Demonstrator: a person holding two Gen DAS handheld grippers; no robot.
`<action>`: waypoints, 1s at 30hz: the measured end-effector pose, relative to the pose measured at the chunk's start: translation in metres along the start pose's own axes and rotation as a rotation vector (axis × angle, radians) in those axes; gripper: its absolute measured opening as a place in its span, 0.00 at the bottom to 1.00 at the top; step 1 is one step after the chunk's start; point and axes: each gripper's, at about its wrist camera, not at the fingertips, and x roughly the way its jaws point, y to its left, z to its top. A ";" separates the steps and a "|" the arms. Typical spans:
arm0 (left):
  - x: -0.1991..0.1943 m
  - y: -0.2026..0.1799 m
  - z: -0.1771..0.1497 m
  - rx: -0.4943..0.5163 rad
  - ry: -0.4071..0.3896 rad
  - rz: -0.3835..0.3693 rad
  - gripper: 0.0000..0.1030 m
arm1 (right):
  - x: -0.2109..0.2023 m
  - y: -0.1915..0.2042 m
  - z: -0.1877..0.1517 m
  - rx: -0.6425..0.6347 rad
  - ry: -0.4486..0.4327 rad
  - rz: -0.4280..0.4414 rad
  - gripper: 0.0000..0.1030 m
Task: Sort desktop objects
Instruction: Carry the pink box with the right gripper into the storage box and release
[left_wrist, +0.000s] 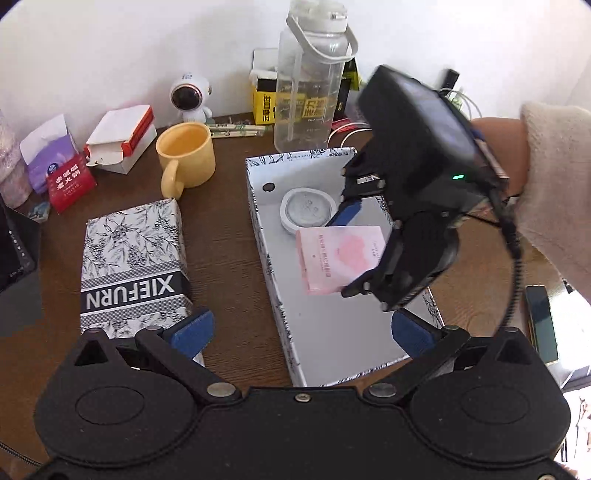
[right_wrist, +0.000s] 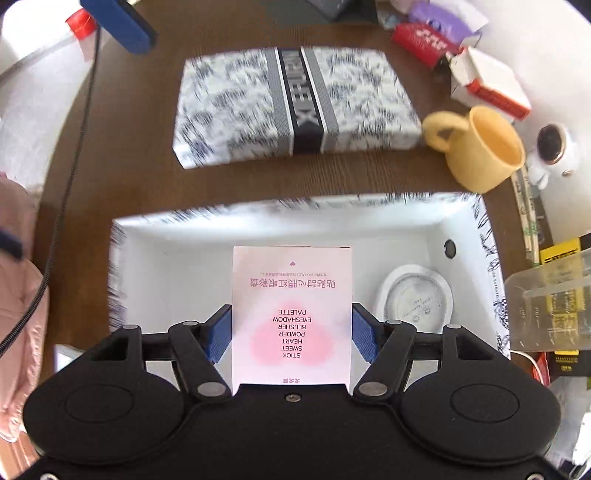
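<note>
My right gripper is shut on a pink eyeshadow palette box, its blue pads pressing both long sides. In the left wrist view that gripper holds the pink box over the inside of an open floral-patterned box, close to its right wall. I cannot tell whether the pink box touches the floor. A round white tin lies in the far end of the open box, also seen as the tin. My left gripper is open and empty at the box's near end.
The floral lid marked XIEFURN lies left of the box. A yellow mug, clear water bottle, astronaut figure, red-and-white carton and tissue pack line the back. A phone lies at the right.
</note>
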 end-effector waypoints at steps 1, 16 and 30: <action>0.004 -0.002 0.001 0.001 0.006 -0.002 1.00 | 0.009 -0.004 -0.001 -0.011 0.009 0.004 0.67; 0.030 0.001 0.000 -0.070 0.069 0.041 1.00 | 0.066 -0.016 -0.015 -0.053 0.049 0.023 0.67; 0.009 0.004 -0.013 -0.068 0.055 0.037 1.00 | 0.032 -0.002 -0.022 0.000 -0.027 0.030 0.96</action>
